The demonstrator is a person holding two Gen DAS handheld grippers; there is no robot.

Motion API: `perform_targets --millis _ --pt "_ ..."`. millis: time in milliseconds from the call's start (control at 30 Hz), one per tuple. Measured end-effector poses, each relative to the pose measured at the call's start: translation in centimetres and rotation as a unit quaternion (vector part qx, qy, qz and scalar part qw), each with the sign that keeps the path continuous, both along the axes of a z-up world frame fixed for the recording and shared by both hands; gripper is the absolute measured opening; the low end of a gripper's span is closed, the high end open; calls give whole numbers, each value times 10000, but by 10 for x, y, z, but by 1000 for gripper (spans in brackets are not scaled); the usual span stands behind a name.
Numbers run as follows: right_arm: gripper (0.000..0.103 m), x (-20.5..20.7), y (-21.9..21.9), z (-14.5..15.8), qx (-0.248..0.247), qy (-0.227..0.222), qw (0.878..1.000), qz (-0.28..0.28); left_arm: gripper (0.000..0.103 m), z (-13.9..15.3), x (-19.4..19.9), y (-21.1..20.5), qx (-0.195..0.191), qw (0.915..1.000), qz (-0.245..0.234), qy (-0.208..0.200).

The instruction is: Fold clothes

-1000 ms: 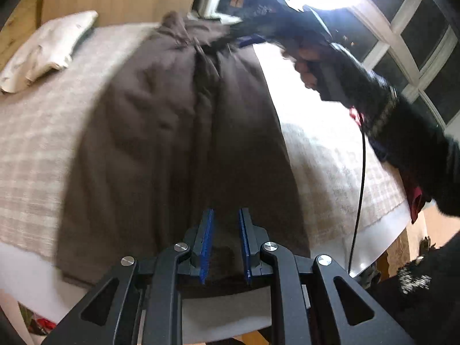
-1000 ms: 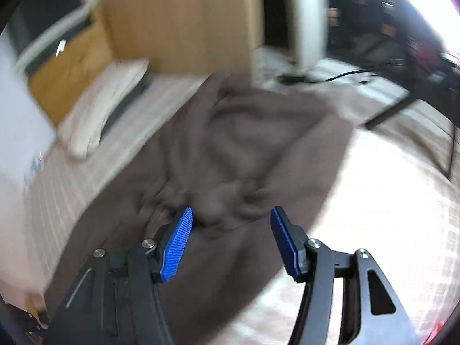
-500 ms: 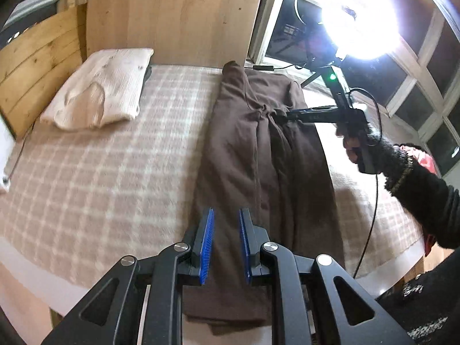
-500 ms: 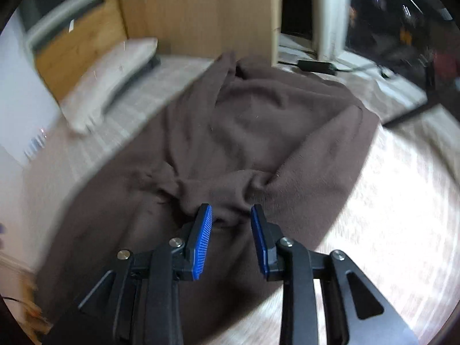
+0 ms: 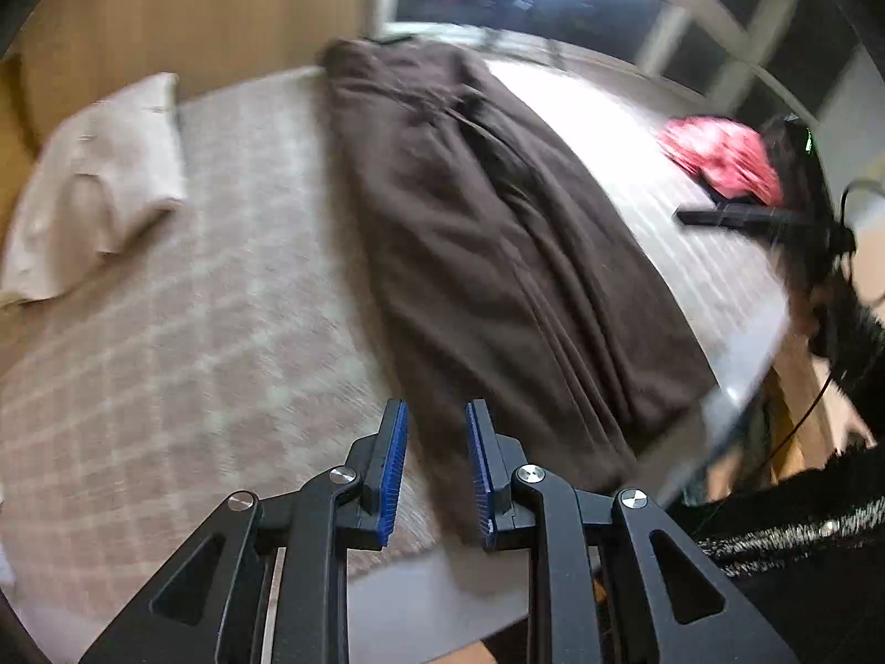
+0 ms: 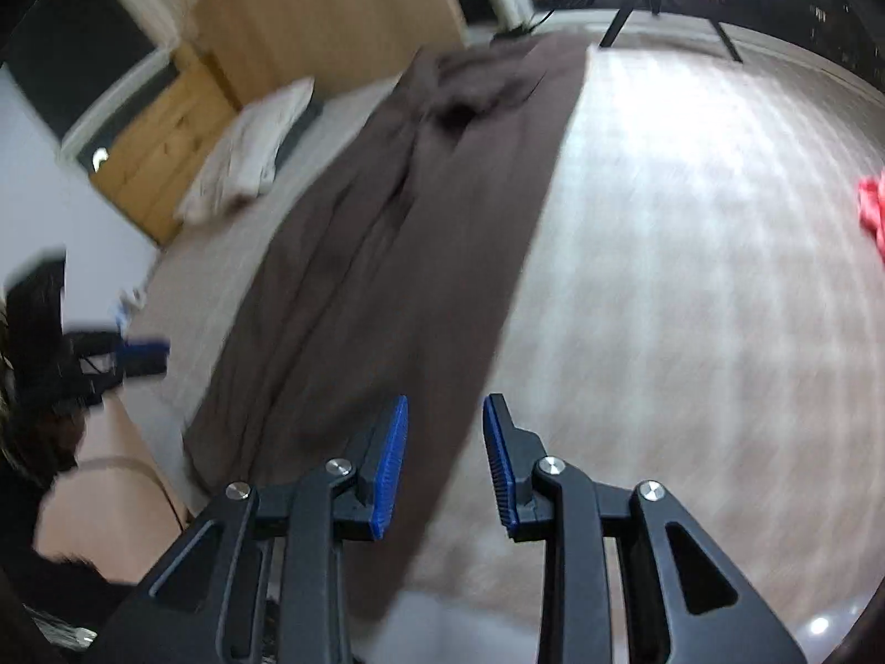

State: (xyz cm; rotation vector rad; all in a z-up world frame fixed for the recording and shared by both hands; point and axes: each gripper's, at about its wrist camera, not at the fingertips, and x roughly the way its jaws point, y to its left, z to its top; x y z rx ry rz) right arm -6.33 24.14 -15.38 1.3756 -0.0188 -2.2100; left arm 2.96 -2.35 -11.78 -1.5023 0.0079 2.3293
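**Brown garment lying long on the bed**

A long brown garment (image 5: 487, 254) is lying stretched out on the bed (image 5: 166, 343), which is wearing a pale checked cover. The cloth is running from the far end of the bed down to the near edge, with soft folds along its middle and a bunched spot near the far end.

The left gripper (image 5: 434, 465) is hanging over the near end of the garment. Its blue pads (image 5: 394, 470) are sitting a little apart and nothing is pinched between them. The right gripper (image 6: 445, 459) is hanging over the garment's right edge near the bed's rim. Its pads are apart too, and it is holding nothing.

A folded cream garment (image 5: 94, 188) is resting on the far left part of the bed, well apart from the brown one. Something red (image 5: 719, 157) is lying at the right side of the bed. Both views are blurry.
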Motion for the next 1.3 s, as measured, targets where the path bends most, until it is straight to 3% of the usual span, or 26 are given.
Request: perform_targets --millis 100,167,333,367,433,467,567,667,867,1000,1033,1100,1133,1300 --pt "29 49 -28 -22 274 -61 9996 -81 21 -16 6 4 239 9991 -341 -60" --pt "29 61 -32 -21 618 70 9979 -171 21 -25 11 12 352 9978 -558 -44" --pt "32 80 -26 -10 1118 106 9920 -575 21 -46 30 39 98 9947 -1027 -19" --pt "41 82 -23 -7 1161 121 9905 -732 21 -42 35 40 -2 9947 -1017 115" --pt "48 79 -12 -5 998 160 9885 -1122 21 -33 41 37 -62 9962 -831 244" --pt "48 78 -9 -6 929 153 9879 -1229 22 -27 43 33 -36 9974 -632 347" --pt "48 72 -9 -17 831 11 9869 -1385 39 -22 44 25 116 9989 -248 380" --pt "48 72 -13 -26 683 -164 9873 -1426 39 -31 41 26 66 9997 -50 230" --pt "49 71 -24 -24 491 -9 9893 -1375 41 -46 44 36 -215 9998 30 -4" --pt "49 71 -31 -23 362 94 9903 -1340 42 -45 47 36 -177 9998 10 -30" --pt "48 71 -33 -22 330 120 9905 -1332 42 -45 47 35 -157 9999 8 -44" --pt "26 70 -37 -22 266 171 9908 -1314 42 -44 47 33 -161 9999 -2 -56" --pt "10 70 -39 -21 234 197 9910 -1306 42 -44 48 33 -172 9998 -16 -55" --pt "9 75 -42 -12 90 308 9925 -1184 42 -42 49 37 -283 9995 -163 -8"
